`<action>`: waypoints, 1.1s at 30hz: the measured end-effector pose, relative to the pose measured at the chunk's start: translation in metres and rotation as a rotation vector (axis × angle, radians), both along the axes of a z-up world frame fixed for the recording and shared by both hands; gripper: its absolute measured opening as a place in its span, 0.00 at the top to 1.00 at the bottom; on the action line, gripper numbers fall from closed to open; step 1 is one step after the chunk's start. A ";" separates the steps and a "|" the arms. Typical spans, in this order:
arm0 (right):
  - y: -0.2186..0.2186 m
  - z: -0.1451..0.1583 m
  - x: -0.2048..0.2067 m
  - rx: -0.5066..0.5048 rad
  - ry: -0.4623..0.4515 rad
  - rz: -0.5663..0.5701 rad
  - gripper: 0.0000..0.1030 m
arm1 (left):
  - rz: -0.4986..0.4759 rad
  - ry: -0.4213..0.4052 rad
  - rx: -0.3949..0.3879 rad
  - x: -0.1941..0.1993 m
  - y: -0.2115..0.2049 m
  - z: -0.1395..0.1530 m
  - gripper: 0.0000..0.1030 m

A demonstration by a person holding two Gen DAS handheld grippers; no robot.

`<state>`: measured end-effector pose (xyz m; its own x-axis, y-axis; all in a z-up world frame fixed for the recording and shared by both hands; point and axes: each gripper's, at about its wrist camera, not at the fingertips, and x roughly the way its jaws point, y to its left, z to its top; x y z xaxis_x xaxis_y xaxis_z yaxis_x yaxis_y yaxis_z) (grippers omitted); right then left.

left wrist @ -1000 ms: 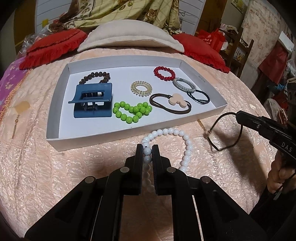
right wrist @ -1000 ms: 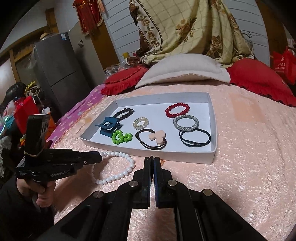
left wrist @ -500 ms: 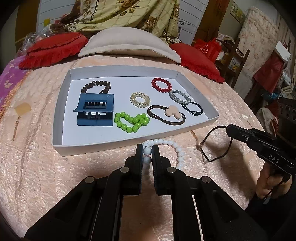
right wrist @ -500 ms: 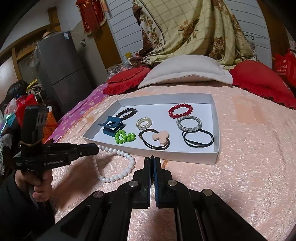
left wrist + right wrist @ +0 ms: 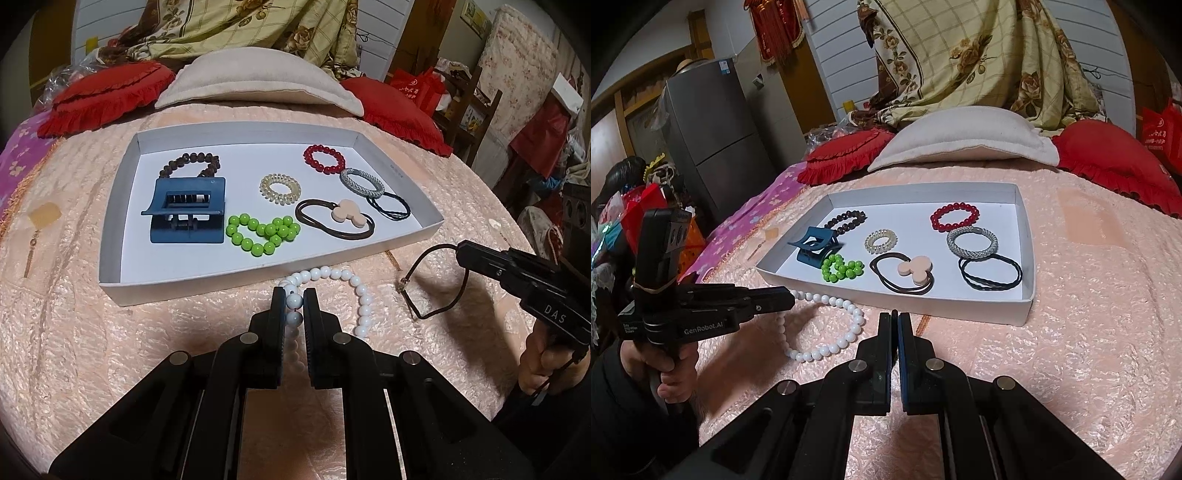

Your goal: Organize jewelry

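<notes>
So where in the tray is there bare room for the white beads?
The tray is bare along its front edge, below the green beads, and along its back wall between the brown beads and red beads. The right side is crowded.

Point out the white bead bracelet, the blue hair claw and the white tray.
white bead bracelet (image 5: 849,334): right wrist view, on the beads of its right-hand curve.
blue hair claw (image 5: 186,232): left wrist view, on its lower front face.
white tray (image 5: 236,282): left wrist view, on the near wall.

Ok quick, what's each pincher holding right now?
Left gripper: shut on the white bead bracelet.
Right gripper: shut on a thin brown cord loop.
</notes>
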<state>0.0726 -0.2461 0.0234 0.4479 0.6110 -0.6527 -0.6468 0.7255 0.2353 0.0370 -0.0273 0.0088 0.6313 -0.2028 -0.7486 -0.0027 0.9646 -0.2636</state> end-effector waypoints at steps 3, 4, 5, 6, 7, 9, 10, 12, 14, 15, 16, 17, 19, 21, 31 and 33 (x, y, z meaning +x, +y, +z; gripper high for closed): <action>0.001 0.000 0.000 -0.001 0.000 0.000 0.97 | 0.003 0.000 -0.002 0.000 0.000 0.000 0.93; 0.001 0.000 -0.001 -0.001 0.000 0.000 0.97 | 0.004 0.000 -0.003 0.000 0.000 0.000 0.92; 0.001 0.000 0.000 -0.001 0.001 0.000 0.97 | 0.005 -0.001 -0.004 0.000 0.000 0.000 0.92; 0.001 0.000 0.000 -0.001 0.000 0.000 0.97 | 0.005 -0.001 -0.004 0.000 0.000 0.000 0.93; 0.001 0.000 0.000 0.000 0.001 0.001 0.97 | 0.005 -0.001 -0.005 0.000 0.000 0.000 0.92; 0.002 -0.001 -0.001 -0.002 0.001 0.002 0.97 | 0.004 0.000 -0.004 0.000 0.000 0.000 0.92; 0.002 -0.001 -0.001 -0.004 0.001 0.002 0.97 | 0.003 0.000 -0.003 0.000 0.000 0.000 0.92; 0.003 -0.002 -0.001 -0.006 0.001 0.003 0.97 | 0.004 0.000 -0.004 0.000 0.000 0.001 0.92; 0.003 -0.002 -0.002 -0.010 0.000 0.003 0.97 | 0.005 -0.002 -0.004 0.000 0.000 0.001 0.92; 0.003 -0.002 -0.002 -0.012 0.000 0.003 0.97 | 0.004 -0.002 -0.004 0.000 0.000 0.001 0.92; 0.004 -0.002 -0.002 -0.014 0.000 0.002 0.97 | 0.005 -0.002 -0.005 0.000 0.000 0.001 0.92; 0.004 -0.002 -0.001 -0.015 0.001 0.002 0.97 | 0.005 -0.002 -0.005 0.000 0.000 0.001 0.92; 0.005 -0.002 -0.001 -0.018 0.001 0.003 0.97 | 0.005 -0.002 -0.005 0.000 0.000 0.001 0.92; 0.005 -0.002 -0.002 -0.023 -0.001 0.005 0.97 | 0.005 -0.002 -0.004 0.000 0.000 0.001 0.92; 0.006 -0.002 -0.002 -0.028 -0.003 0.002 0.97 | 0.001 0.001 -0.002 0.001 -0.002 0.000 0.92; 0.006 -0.002 -0.003 -0.029 -0.003 0.003 0.97 | 0.001 0.001 -0.002 0.000 -0.002 0.000 0.92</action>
<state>0.0701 -0.2398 0.0211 0.4477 0.5932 -0.6691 -0.6498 0.7299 0.2124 0.0373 -0.0295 0.0085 0.6306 -0.2036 -0.7489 -0.0044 0.9640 -0.2658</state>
